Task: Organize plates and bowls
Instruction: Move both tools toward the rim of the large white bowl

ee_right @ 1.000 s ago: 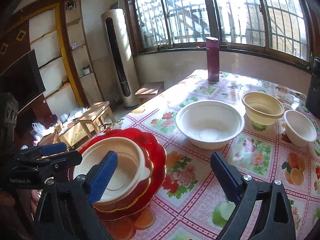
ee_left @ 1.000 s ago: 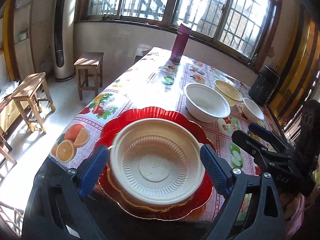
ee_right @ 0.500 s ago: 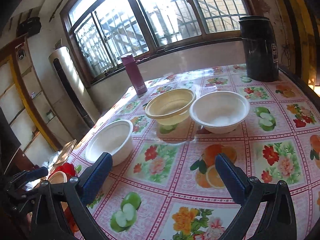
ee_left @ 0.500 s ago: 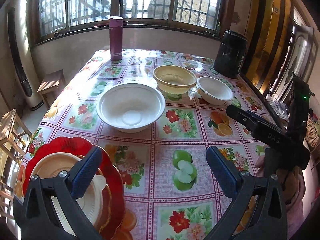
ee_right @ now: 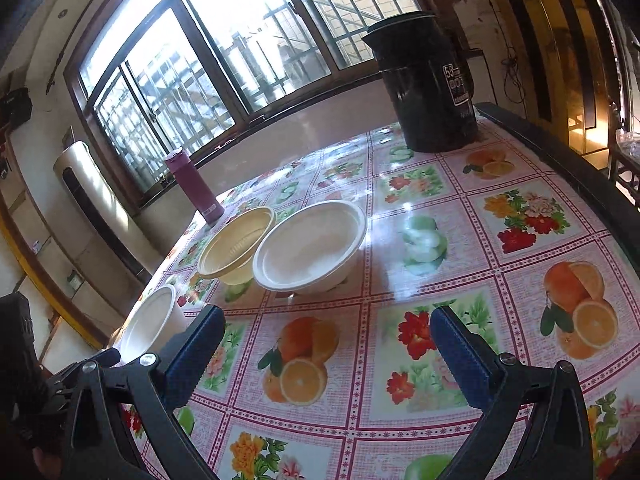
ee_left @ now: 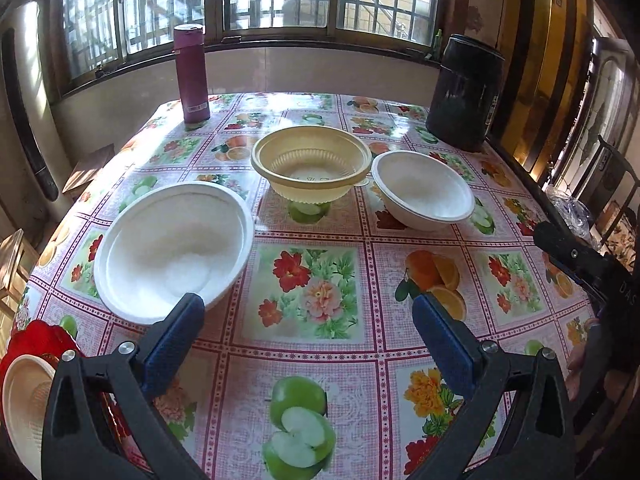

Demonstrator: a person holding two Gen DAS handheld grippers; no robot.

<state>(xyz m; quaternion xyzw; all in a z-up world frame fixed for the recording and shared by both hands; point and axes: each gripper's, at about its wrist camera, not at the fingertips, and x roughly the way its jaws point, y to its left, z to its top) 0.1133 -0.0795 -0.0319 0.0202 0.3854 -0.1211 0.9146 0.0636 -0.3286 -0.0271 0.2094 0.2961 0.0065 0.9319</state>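
Three bowls stand on the fruit-print tablecloth (ee_left: 312,280): a large white bowl (ee_left: 172,246) at the left, a yellow bowl (ee_left: 311,162) behind the middle, and a smaller white bowl (ee_left: 424,190) to its right. A red plate (ee_left: 24,340) with a cream plate (ee_left: 24,396) stacked on it lies at the near left corner. My left gripper (ee_left: 308,348) is open and empty above the table, just right of the large white bowl. My right gripper (ee_right: 326,356) is open and empty, facing the smaller white bowl (ee_right: 310,246), the yellow bowl (ee_right: 236,250) and the large white bowl (ee_right: 150,326).
A maroon flask (ee_left: 191,74) stands at the far left of the table, and a black kettle (ee_left: 464,92) at the far right. The right gripper's body (ee_left: 592,268) shows at the right edge. Wooden stools stand on the floor to the left.
Both grippers have swung right, away from the stacked plates and toward the bowls. The red plate stack has slid to the left wrist view's lower left corner. Both stay open.
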